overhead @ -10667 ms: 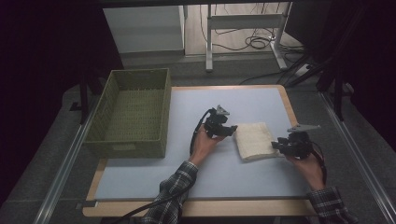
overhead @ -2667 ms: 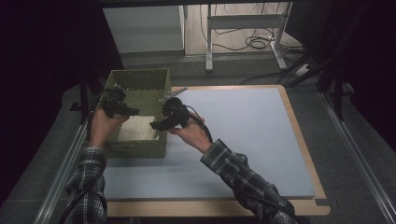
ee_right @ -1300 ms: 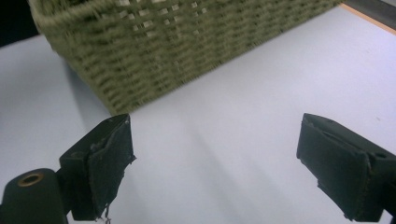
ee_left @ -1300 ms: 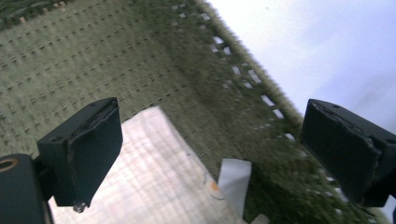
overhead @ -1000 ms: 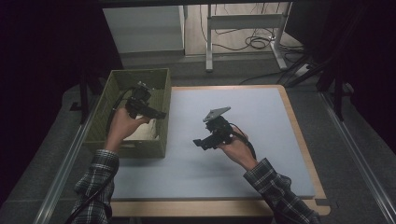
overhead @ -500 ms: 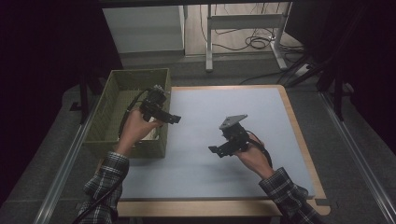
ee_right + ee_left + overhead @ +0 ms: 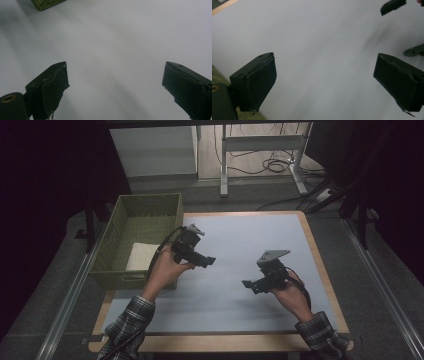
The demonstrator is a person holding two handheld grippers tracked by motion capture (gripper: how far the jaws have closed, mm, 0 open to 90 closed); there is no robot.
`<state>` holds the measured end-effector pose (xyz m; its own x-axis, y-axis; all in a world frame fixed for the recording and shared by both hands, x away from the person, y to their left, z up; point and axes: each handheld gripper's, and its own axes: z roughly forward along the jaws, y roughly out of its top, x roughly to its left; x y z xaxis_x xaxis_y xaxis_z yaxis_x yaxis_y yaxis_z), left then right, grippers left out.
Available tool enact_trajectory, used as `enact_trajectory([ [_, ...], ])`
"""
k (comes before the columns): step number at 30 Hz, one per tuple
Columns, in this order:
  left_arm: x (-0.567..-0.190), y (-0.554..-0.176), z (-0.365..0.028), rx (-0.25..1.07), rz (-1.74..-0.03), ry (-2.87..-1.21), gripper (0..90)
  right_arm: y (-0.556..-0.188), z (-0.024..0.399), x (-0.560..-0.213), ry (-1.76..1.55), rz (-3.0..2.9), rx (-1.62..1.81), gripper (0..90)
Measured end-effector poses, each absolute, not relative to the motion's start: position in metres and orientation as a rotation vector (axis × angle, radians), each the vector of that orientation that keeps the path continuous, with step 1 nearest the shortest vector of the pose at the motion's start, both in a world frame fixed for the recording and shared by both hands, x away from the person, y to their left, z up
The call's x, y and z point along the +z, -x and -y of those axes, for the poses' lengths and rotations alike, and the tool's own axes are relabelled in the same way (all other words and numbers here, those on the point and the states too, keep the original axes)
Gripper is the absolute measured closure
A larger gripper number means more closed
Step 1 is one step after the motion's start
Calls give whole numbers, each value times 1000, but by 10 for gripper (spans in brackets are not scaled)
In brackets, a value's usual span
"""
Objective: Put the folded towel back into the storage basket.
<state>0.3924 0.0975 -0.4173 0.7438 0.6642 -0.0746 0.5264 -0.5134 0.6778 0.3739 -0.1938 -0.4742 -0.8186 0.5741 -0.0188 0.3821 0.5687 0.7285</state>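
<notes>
Holding our left gripper and right gripper wide apart and empty, folded cream cloth in the green woven basket, long axis running away from us

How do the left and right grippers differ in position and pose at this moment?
The left gripper is held beside the green basket, where a folded cloth lies; the right gripper is over the mat, apart from the basket. The left points toward the right side, the right toward the left. Both are open and hold nothing.

Jaws wide apart over the bare mat; basket corner far off.
</notes>
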Motion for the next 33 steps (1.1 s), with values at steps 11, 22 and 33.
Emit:
enact_trajectory([
  [11,-445,-356,-68,235,-786,-2194,55,-363,233,-496,-875,-2485,1065,68],
  [22,-485,-328,-66,247,-758,-2168,51,-350,250,-510,-922,-2454,1054,68],
  [33,-537,-324,-76,269,-858,-2221,38,-344,252,-527,-944,-2457,1025,68],
])
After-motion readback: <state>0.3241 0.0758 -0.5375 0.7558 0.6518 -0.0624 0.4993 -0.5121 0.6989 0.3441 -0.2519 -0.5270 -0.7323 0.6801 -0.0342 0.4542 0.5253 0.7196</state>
